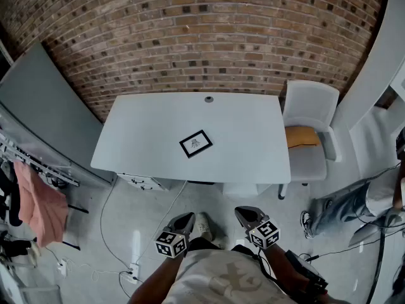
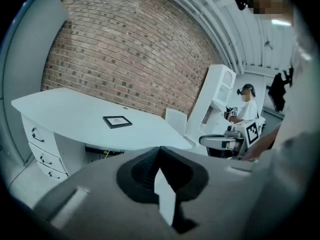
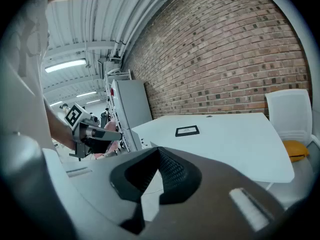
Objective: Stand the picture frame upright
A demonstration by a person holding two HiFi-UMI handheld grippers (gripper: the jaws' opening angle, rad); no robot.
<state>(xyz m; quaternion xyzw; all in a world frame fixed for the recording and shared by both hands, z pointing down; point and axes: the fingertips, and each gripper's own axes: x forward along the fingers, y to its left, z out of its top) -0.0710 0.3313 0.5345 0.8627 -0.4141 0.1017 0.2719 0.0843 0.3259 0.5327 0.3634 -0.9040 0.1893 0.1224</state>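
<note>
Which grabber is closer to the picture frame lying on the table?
Left, slightly. The left gripper is short of the table, almost in line with the picture frame; the right gripper is equally far back but off to the right.

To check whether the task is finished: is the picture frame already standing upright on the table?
No, the picture frame lies flat, face up, on the white table.

An office-like workroom — a white desk (image 1: 145, 132) with drawers (image 1: 142, 182) stands ahead of the left gripper (image 1: 185, 220) and right gripper (image 1: 247, 215), against an exposed brick wall (image 1: 202, 37). A white chair (image 1: 310, 106) sits beyond the right one, and cables (image 1: 103, 223) trail over the grey floor (image 1: 139, 211) to their left.
</note>
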